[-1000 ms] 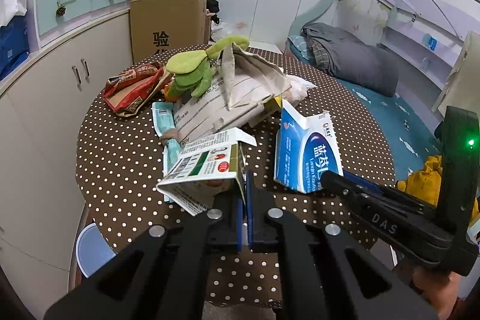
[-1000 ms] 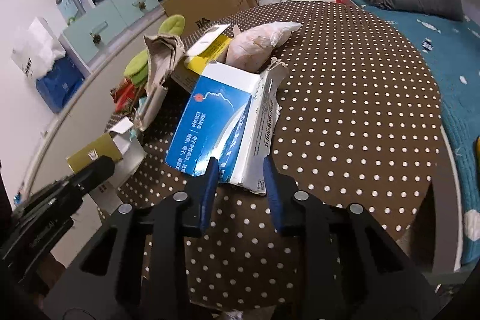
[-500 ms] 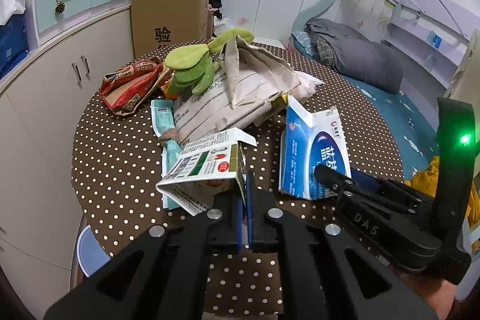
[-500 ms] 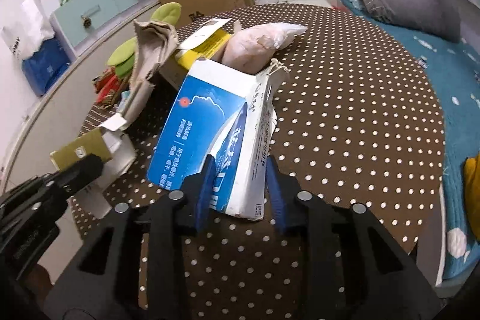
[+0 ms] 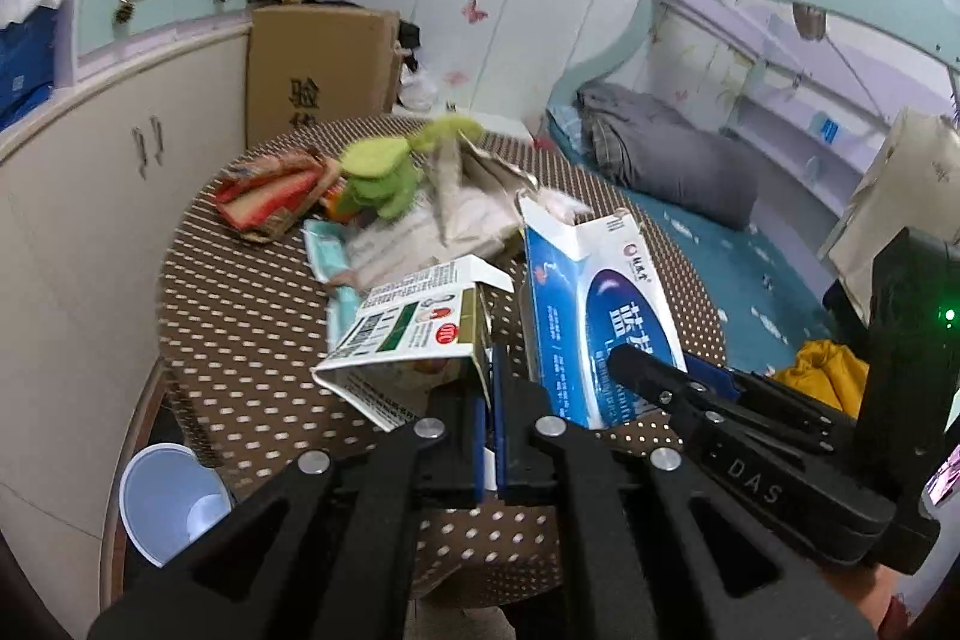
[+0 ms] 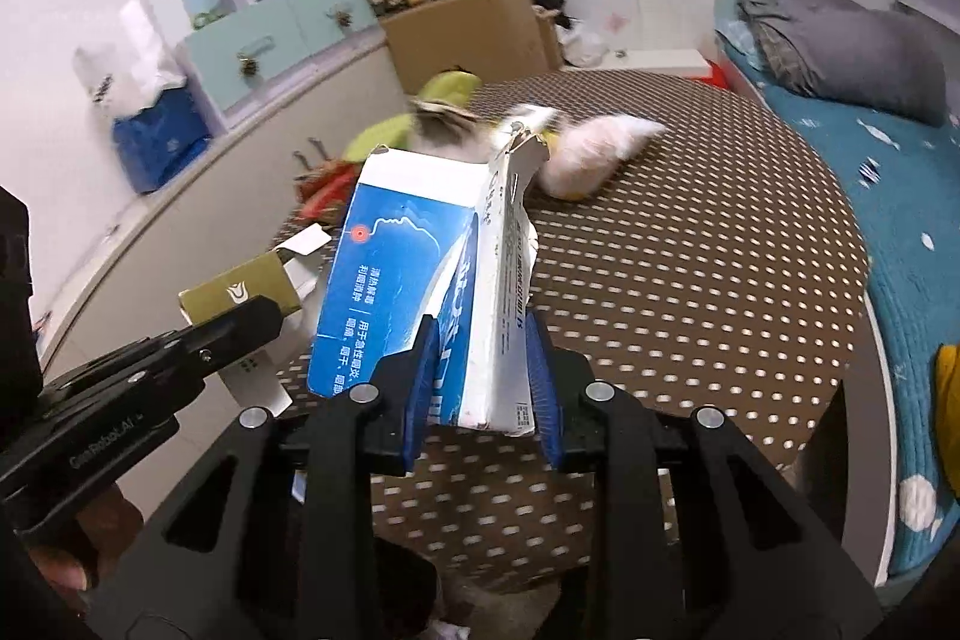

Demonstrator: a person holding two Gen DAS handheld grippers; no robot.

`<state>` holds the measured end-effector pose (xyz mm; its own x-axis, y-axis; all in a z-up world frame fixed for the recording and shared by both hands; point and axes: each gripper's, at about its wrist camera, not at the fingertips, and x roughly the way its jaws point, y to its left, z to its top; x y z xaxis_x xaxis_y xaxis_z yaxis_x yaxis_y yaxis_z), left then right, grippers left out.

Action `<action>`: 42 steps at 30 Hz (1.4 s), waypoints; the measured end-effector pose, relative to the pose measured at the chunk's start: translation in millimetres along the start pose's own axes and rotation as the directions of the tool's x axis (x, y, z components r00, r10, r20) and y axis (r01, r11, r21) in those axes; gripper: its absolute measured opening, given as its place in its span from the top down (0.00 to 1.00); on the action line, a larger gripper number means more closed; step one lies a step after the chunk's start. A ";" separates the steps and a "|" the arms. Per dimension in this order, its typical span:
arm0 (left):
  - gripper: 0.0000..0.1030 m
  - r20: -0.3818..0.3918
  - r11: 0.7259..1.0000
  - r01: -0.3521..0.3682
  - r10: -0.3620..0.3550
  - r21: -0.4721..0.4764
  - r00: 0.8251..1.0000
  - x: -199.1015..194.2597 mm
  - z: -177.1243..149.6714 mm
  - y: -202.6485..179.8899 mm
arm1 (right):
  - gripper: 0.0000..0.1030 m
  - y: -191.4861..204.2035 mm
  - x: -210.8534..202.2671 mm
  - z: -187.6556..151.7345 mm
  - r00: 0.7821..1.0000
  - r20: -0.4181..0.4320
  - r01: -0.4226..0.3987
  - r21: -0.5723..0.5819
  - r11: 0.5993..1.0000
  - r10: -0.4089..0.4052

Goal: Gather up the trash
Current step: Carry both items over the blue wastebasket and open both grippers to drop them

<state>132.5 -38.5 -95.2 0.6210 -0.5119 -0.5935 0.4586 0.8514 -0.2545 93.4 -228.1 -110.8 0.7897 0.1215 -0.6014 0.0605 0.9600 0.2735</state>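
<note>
The left gripper (image 5: 493,400) pinches a green-and-white carton (image 5: 414,334) by its flap; the right gripper (image 6: 480,376) clamps a blue-and-white medicine box (image 6: 414,280) above the polka-dot table (image 6: 690,292).

Both boxes now off the bench (image 5: 240,292): left claw (image 5: 492,436) lifts green-white carton (image 5: 414,328), right claw (image 6: 480,388) lifts blue box (image 6: 414,268), grip slightly tighter.
</note>
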 end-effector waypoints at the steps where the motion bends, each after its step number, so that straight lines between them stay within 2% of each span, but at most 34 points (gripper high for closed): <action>1: 0.98 0.013 1.000 -0.002 0.003 -0.002 1.000 -7.8 -0.6 4.2 | 0.72 9.7 -2.3 1.3 1.000 0.004 -0.018 -0.017 1.000 0.018; 5: 0.98 0.062 0.998 -0.046 0.048 -0.040 0.997 -41.7 -4.6 38.6 | 0.72 47.1 5.3 5.0 0.995 -0.015 -0.099 -0.062 0.993 0.098; 10: 0.98 0.073 0.978 -0.171 0.181 -0.119 0.981 -67.6 -15.2 96.0 | 0.72 109.4 30.1 7.4 0.976 -0.075 -0.215 -0.136 0.967 0.207; 14: 0.98 0.020 0.932 -0.291 0.302 -0.216 0.953 -76.4 -34.0 161.3 | 0.72 169.9 66.2 1.3 0.951 -0.150 -0.299 -0.214 0.930 0.272; 18: 0.98 -0.059 0.874 -0.379 0.379 -0.304 0.923 -74.8 -54.1 222.7 | 0.72 230.4 113.5 -18.1 0.922 -0.249 -0.364 -0.286 0.887 0.298; 20: 0.98 -0.102 0.844 -0.420 0.411 -0.335 0.906 -69.6 -63.6 251.6 | 0.72 248.7 132.9 -27.2 0.908 -0.291 -0.386 -0.298 0.873 0.302; 23: 0.98 -0.161 0.810 -0.454 0.425 -0.372 0.891 -55.7 -75.3 292.0 | 0.72 275.4 168.9 -43.0 0.893 -0.348 -0.400 -0.325 0.857 0.285; 26: 0.98 -0.211 0.787 -0.473 0.424 -0.395 0.881 -38.2 -80.7 323.4 | 0.72 291.1 194.8 -53.5 0.889 -0.376 -0.396 -0.345 0.851 0.261; 28: 0.98 -0.233 0.779 -0.477 0.417 -0.406 0.879 -26.9 -82.7 333.1 | 0.72 296.1 208.9 -55.7 0.894 -0.377 -0.382 -0.358 0.852 0.242; 29: 0.96 -0.239 0.782 -0.469 0.404 -0.410 0.883 -19.8 -84.0 338.2 | 0.72 297.4 215.9 -55.2 0.896 -0.378 -0.375 -0.356 0.856 0.235; 31: 0.79 -0.264 0.773 -0.483 0.405 -0.411 0.875 -6.9 -85.6 346.9 | 0.71 296.9 228.4 -54.4 0.899 -0.378 -0.360 -0.350 0.865 0.221; 32: 0.50 -0.273 0.768 -0.491 0.410 -0.412 0.870 -3.5 -87.0 348.2 | 0.71 295.8 234.8 -54.2 0.899 -0.381 -0.353 -0.344 0.870 0.214; 33: 0.34 -0.282 0.757 -0.507 0.423 -0.412 0.861 0.3 -89.0 352.2 | 0.71 294.3 241.5 -54.9 0.897 -0.390 -0.350 -0.335 0.875 0.209; 35: 0.34 -0.301 0.746 -0.526 0.434 -0.408 0.849 6.1 -93.0 356.3 | 0.71 287.2 245.0 -58.8 0.893 -0.401 -0.345 -0.321 0.882 0.204; 40: 0.33 -0.297 0.744 -0.522 0.431 -0.417 0.852 8.6 -91.8 362.5 | 0.71 286.9 256.4 -64.9 0.882 -0.427 -0.346 -0.306 0.887 0.197; 42: 0.33 -0.300 0.743 -0.530 0.439 -0.409 0.847 6.3 -92.0 359.9 | 0.71 286.9 260.6 -65.7 0.876 -0.439 -0.352 -0.296 0.888 0.200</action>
<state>242.9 275.3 -260.8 0.5367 -0.0260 -0.8434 -0.2476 0.9507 -0.1868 276.4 95.6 -238.4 0.4360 0.4096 -0.8014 -0.4046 0.8846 0.2320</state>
